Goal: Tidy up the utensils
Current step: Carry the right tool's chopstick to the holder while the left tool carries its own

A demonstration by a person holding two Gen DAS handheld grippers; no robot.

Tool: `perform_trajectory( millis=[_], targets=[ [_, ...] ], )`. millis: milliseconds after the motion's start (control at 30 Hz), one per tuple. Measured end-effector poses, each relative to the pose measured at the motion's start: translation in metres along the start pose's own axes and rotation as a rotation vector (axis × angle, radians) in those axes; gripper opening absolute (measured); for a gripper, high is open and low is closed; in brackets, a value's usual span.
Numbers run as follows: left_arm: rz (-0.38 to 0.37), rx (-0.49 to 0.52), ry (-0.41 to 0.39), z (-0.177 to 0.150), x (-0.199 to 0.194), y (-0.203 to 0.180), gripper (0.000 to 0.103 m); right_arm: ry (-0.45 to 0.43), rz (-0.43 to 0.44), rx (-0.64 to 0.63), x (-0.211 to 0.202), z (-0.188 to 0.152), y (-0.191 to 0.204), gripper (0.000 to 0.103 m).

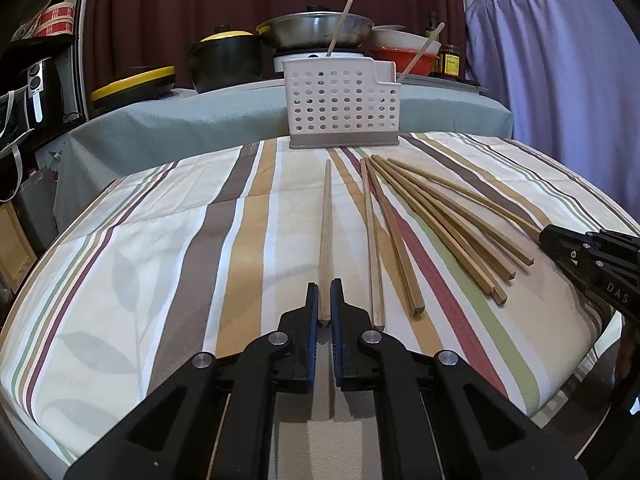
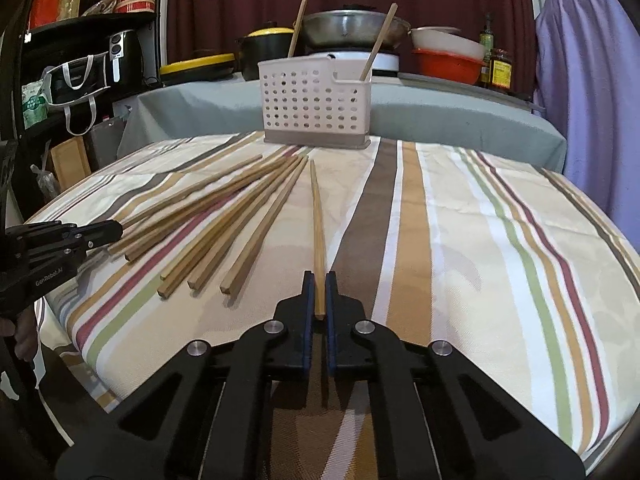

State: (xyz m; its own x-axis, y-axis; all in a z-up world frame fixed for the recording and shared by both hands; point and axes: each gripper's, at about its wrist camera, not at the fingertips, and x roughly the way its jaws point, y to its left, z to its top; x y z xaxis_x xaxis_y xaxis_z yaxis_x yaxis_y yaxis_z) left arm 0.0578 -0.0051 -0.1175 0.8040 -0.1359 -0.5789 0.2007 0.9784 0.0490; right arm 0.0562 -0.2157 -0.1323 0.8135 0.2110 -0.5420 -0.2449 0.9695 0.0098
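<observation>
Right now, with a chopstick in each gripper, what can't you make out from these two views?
- Left wrist view: the white perforated utensil holder hides the lower ends of the two chopsticks standing in it.
- Right wrist view: the left gripper covers the near end of the chopstick it holds; the frame's left edge cuts off its body.
- Both views: labels on the jars behind are too small to read.

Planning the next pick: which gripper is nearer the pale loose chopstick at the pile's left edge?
Left. The left gripper sits right beside the near end of the pale chopstick. The right gripper is across the whole pile, on its far right side.
</observation>
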Motion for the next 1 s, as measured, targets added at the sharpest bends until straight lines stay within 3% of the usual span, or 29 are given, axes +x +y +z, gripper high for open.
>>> perform_trajectory(
  millis=[333,600,1000],
  targets=[
    [0.025,-0.025,-0.134,0.032,-0.035,0.007,0.007,-0.133,-0.041,-0.022,-0.033,0.038,-0.002,0.006],
    [0.039,-0.040,-0.243,0.076,-0.067,0.015,0.007,-0.268,-0.041,-0.028,-0.063,0.086,-0.008,0.006],
    [0.074,-0.056,-0.311,0.132,-0.078,0.018,0.007,-0.364,-0.052,-0.023,-0.067,0.144,-0.023,0.006]
  ],
)
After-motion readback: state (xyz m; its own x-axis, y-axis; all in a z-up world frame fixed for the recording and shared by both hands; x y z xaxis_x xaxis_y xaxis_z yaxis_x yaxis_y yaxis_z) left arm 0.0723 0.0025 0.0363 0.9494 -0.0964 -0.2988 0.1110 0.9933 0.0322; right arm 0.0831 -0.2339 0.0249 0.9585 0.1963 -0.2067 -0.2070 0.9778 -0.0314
